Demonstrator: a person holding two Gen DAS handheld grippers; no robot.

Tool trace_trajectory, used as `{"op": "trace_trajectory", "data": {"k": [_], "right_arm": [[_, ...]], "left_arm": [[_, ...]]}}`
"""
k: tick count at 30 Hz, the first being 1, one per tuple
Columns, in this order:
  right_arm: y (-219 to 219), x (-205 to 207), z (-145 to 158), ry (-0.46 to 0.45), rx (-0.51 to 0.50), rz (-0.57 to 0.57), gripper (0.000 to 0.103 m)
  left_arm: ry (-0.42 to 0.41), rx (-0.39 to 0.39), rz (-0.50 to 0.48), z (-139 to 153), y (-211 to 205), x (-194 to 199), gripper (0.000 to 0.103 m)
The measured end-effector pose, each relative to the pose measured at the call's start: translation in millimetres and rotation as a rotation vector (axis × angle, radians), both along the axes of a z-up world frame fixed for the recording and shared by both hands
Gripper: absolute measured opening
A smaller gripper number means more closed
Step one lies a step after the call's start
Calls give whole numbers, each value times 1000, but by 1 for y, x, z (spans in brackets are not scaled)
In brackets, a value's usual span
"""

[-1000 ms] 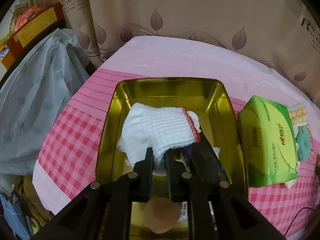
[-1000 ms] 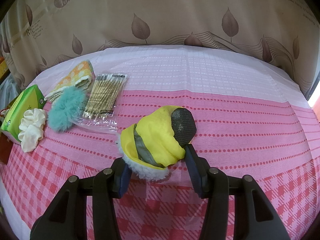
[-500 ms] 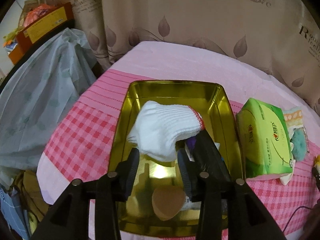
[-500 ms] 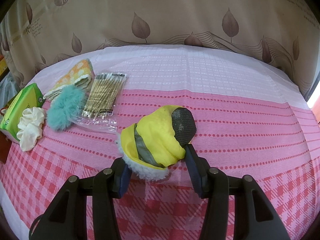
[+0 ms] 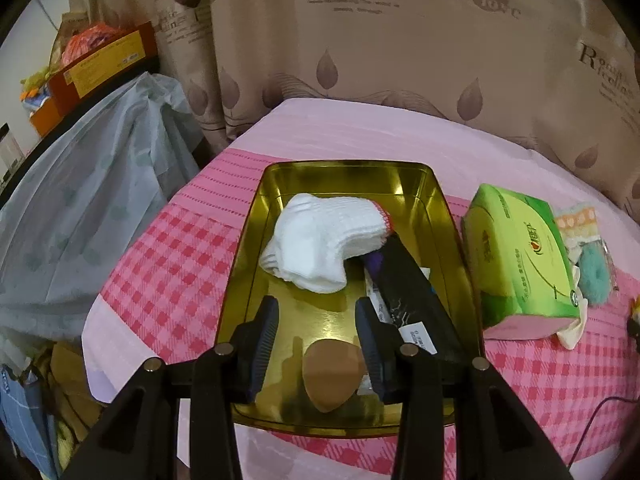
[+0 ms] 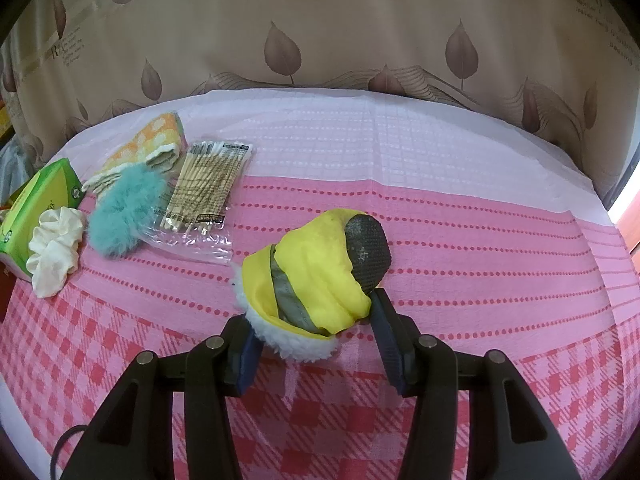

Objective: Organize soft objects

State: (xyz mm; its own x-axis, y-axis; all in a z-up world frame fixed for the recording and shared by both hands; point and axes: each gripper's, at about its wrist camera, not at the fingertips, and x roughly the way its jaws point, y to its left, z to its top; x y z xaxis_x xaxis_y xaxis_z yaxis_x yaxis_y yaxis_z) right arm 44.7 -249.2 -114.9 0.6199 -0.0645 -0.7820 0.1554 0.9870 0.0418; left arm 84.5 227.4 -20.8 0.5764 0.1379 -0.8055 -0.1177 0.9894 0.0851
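- The gold tin tray (image 5: 448, 216) stands on the pink checked cloth (image 5: 168, 256) at the left side of the table; it seems to be the collecting place for the soft things.
- The white knitted glove (image 5: 324, 244) lies inside the tray, in its far half, partly resting on a dark flat packet (image 5: 412, 288). A tan sponge (image 5: 332, 376) lies at the near end.
- The left gripper (image 5: 316, 334) hangs over the near part of the tray. Its jaws stand apart with nothing between them; the glove is just beyond the tips and not touched.
- The green tissue pack (image 5: 520, 256) sits just right of the tray, outside it. Beside the pack lie a cream scrunchie (image 6: 54, 252), a turquoise fluffy piece (image 6: 124, 212) and a folded orange cloth (image 6: 148, 144), probably waiting to be sorted.
- A clear bag of cotton swabs (image 6: 208, 188) lies next to them.
- The yellow mitt (image 6: 316, 276) with the fleece cuff is on the cloth in the middle, well apart from the tray.
- The right gripper (image 6: 316, 338) has its jaws around the cuff end of the mitt. The left pad touches the fleece, the right pad is close to the yellow fabric; I cannot tell if they really press it.
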Motion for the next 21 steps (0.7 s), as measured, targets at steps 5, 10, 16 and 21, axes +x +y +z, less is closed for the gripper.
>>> {"op": "trace_trajectory", "data": {"k": [5, 10, 16, 21], "right_arm": [[5, 2, 1, -5, -19, 6, 44], [10, 4, 1, 1, -47, 11, 42], [15, 5, 3, 4, -59, 0, 42], [26, 8, 10, -3, -62, 11, 42]], "left_arm": [[-11, 4, -14, 1, -2, -1, 40], [2, -28, -15, -2, 3, 1, 40], [12, -53, -7, -3, 9, 3, 41], [15, -59, -1, -5, 12, 4, 44]]}}
